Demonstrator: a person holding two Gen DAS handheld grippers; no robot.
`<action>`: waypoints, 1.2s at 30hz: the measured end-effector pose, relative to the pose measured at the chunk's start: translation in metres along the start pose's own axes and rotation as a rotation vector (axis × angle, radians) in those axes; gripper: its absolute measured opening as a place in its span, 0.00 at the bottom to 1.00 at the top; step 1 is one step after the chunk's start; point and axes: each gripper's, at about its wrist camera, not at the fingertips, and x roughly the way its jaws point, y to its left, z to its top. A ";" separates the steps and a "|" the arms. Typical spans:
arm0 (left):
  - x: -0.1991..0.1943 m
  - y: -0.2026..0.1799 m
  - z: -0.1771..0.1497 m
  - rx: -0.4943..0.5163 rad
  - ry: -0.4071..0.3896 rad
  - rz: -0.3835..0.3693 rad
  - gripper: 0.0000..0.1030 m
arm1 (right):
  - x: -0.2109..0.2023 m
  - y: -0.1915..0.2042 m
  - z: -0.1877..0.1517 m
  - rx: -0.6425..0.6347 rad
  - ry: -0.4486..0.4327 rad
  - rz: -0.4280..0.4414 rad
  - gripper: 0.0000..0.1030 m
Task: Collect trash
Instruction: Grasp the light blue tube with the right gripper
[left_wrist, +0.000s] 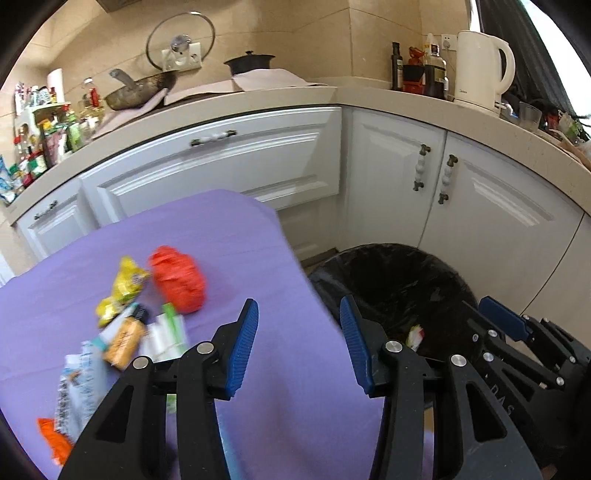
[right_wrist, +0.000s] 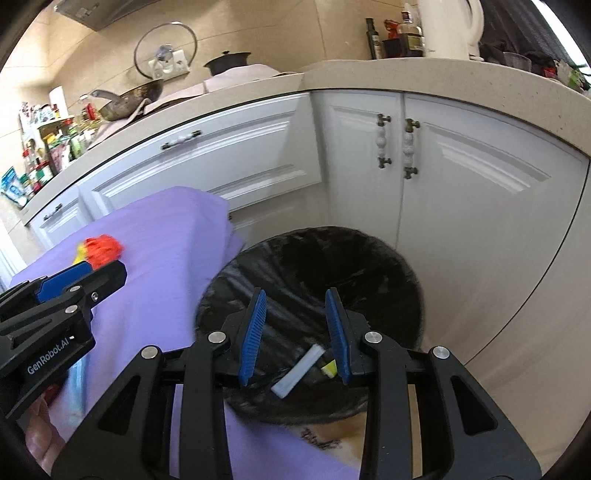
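Your trash is mostly bunched on the left part of the purple-covered desk (left_wrist: 229, 236): a crumpled red bag (left_wrist: 178, 278), a yellow wrapper (left_wrist: 122, 291) right beside it, then an orange packet (left_wrist: 123, 341), a green-and-white pack (left_wrist: 168, 332) and a silvery printed wrapper (left_wrist: 75, 391) closer to you, all a bit blurry. A white strip (right_wrist: 297, 371) and a small yellow scrap (right_wrist: 330, 368) are lying down inside the black-lined trash bin (right_wrist: 369, 258), which stands on the floor right against the desk's right edge, in front of the white cabinet doors (right_wrist: 461, 206).

Your left tool (left_wrist: 298, 343) has its blue pads spread wide with nothing between them, sitting over the desk's right edge near the bin. Your right tool (right_wrist: 295, 334) hangs over the bin's mouth, pads apart and empty too.

Up on the kitchen counter (left_wrist: 388, 99) there's a white kettle (left_wrist: 480, 70), some bottles (left_wrist: 421, 70) and a frying pan (left_wrist: 138, 90).
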 end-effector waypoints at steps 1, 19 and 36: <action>-0.003 0.005 -0.002 -0.002 0.001 0.005 0.45 | -0.002 0.004 -0.001 -0.001 0.002 0.006 0.32; -0.061 0.125 -0.064 -0.114 0.022 0.193 0.45 | -0.030 0.126 -0.043 -0.144 0.067 0.182 0.32; -0.072 0.189 -0.100 -0.201 0.047 0.276 0.45 | -0.017 0.176 -0.070 -0.266 0.170 0.195 0.30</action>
